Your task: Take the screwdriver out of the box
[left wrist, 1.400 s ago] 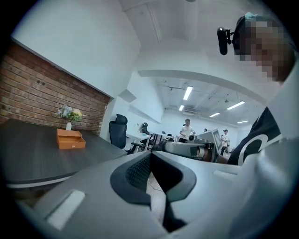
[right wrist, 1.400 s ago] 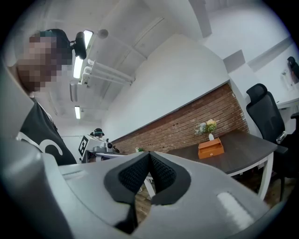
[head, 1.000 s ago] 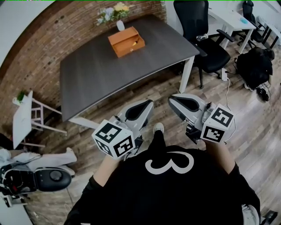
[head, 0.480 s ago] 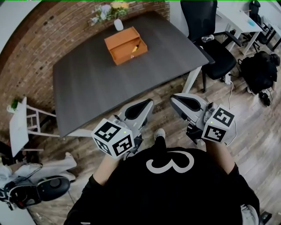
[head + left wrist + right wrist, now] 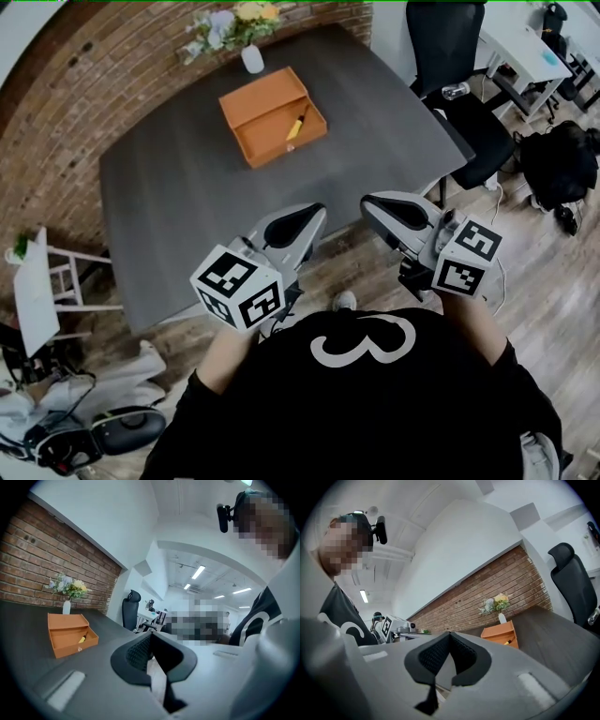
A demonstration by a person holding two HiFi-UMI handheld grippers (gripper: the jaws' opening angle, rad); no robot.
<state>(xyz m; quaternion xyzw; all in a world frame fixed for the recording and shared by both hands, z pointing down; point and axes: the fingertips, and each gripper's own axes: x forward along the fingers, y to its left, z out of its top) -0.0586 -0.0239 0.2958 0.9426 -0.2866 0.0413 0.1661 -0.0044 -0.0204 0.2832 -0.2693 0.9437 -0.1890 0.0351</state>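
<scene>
An open orange box (image 5: 272, 116) lies on the far part of a dark table (image 5: 178, 197). Inside it rests a screwdriver (image 5: 296, 125) with a yellow handle, toward the box's right side. The box (image 5: 70, 634) and the screwdriver (image 5: 83, 639) also show in the left gripper view, and the box (image 5: 500, 633) shows in the right gripper view. My left gripper (image 5: 317, 212) and right gripper (image 5: 367, 203) are held side by side over the table's near edge, well short of the box. Both are shut with nothing between the jaws.
A white vase of flowers (image 5: 249, 54) stands behind the box by the brick wall. A black office chair (image 5: 469, 84) stands right of the table. A small white side table (image 5: 37, 281) and a black bag (image 5: 562, 164) are on the wooden floor.
The table and box have drawn closer in the head view as I walked toward them. Both grippers now reach the table's near edge, still shut.
</scene>
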